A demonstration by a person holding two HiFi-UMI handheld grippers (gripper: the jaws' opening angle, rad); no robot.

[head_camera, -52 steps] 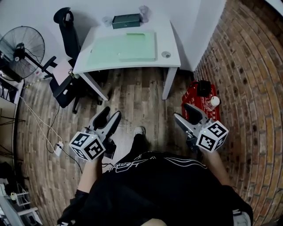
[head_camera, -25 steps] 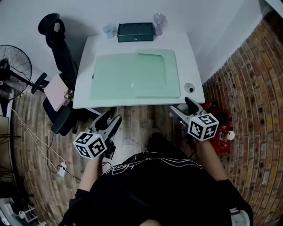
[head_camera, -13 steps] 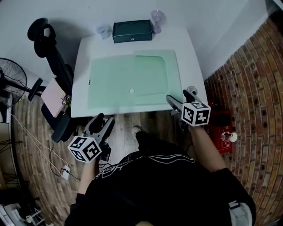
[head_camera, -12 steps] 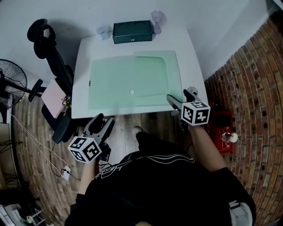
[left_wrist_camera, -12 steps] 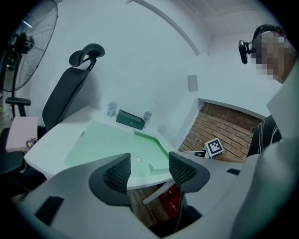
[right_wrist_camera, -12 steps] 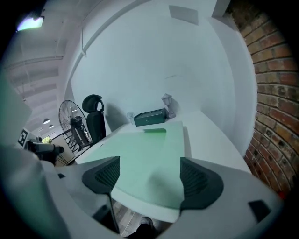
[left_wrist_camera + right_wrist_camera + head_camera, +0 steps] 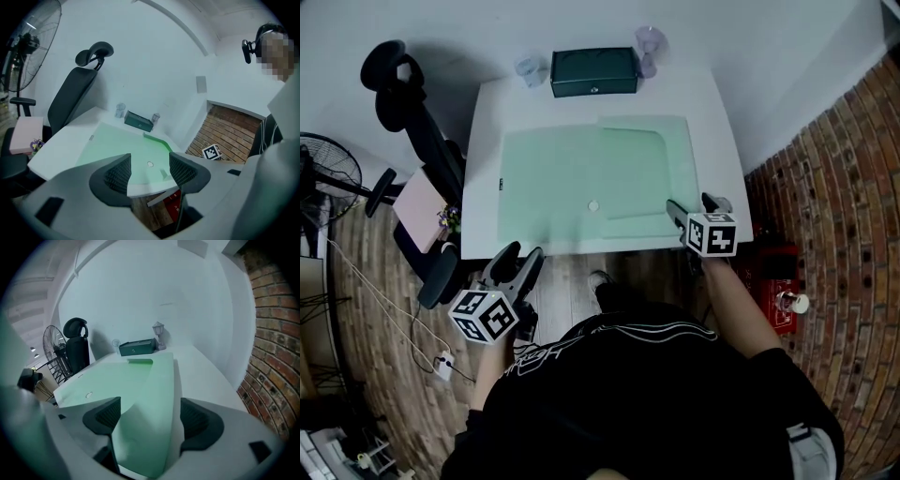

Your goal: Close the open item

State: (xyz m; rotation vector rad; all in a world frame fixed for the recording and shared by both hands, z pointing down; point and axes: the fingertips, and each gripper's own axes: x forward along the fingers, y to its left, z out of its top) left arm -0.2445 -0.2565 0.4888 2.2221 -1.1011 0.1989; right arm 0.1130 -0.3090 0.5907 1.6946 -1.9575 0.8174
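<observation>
**Green folder lay open and flat; right gripper was the nearer**

Head view. The green folder [image 7: 562, 187] lay spread on the white counter [image 7: 483, 169], its long axis running left to right across the person's front. A darker-outlined panel formed its right part. A small round fastener [image 7: 593, 205] sat near the middle. This folder was judged to be the open item, since the dark green box [image 7: 593, 71] at the far edge appeared shut. The right gripper [image 7: 694, 206] stood over the folder's near right corner. The left gripper [image 7: 521, 253] hung short of the counter's near edge, over the wooden floor, well apart from the folder.

Left gripper view. The fingers of the left gripper [image 7: 150, 171] were spread with nothing between them. The folder [image 7: 117, 140] lay ahead and beyond the counter edge, seen through the gap.

Right gripper view. The fingers of the right gripper [image 7: 150, 416] were likewise spread and empty. The folder's right panel [image 7: 154, 390] lay directly ahead of and below them, its fold line running away towards the box. No contact was seen.

Assessment. The closing move would likely fall to the right gripper, taking the right panel's outer edge and swinging it leftward over the fastener.
</observation>
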